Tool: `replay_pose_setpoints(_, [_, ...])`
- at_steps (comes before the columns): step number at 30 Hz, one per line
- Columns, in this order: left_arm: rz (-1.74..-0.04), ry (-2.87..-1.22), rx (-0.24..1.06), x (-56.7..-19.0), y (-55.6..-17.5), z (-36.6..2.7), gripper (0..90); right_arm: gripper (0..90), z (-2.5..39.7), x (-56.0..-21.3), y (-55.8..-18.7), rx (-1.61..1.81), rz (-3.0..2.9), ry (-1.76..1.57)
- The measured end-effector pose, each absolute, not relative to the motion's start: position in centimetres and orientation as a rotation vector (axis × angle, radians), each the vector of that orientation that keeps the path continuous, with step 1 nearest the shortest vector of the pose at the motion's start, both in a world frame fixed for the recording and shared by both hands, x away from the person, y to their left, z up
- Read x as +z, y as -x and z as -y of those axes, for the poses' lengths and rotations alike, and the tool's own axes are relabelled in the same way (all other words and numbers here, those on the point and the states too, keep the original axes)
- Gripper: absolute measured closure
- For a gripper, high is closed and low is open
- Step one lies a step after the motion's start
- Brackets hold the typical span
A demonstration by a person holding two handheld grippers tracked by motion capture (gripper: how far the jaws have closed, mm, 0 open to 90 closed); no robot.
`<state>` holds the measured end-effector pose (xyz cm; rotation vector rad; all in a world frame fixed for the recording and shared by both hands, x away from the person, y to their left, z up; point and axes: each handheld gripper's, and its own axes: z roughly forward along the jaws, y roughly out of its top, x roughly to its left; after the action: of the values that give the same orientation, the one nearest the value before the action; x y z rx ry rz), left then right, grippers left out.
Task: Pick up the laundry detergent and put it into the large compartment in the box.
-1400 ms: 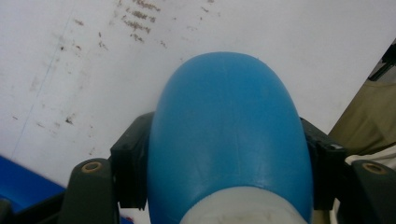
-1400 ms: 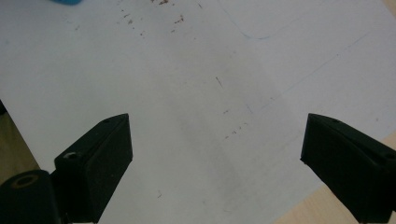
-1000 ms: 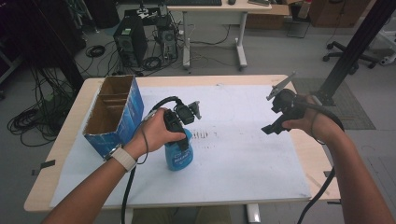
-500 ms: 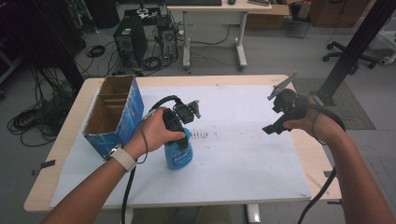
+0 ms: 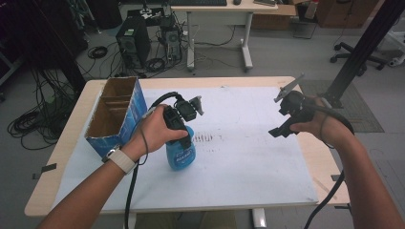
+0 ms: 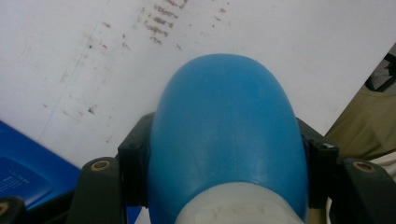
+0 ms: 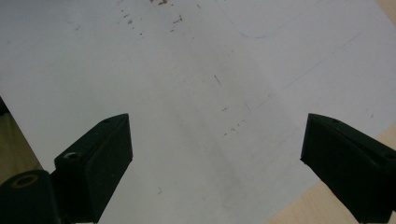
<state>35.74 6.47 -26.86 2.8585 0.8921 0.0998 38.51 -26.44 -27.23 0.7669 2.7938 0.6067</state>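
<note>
The left gripper (image 5: 187,138) clamps the blue bottle (image 6: 226,140) between its jaws, bottle base on the white sheet (image 5: 248,162); best keep it upright and squeezed evenly. The right gripper (image 7: 215,154) hangs spread and empty. Beyond the left gripper stands a cardboard box (image 5: 114,117); cables litter the floor

Open sheet (image 5: 248,162) between bottle (image 5: 180,153), box (image 5: 114,114)

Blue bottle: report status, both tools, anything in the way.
Left tool shut on blue bottle, bottle upright on white sheet. Right tool open, empty, above the sheet. Cardboard box left of bottle, apart from it.
</note>
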Motion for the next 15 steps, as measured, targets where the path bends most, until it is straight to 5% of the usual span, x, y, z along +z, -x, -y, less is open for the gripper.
replay_pose_setpoints(15, [-0.955,-2.83,0.138,-24.4,-35.1,-7.2,37.1,9.1,26.5,-27.0,-38.3,0.61,-2.788,-0.77])
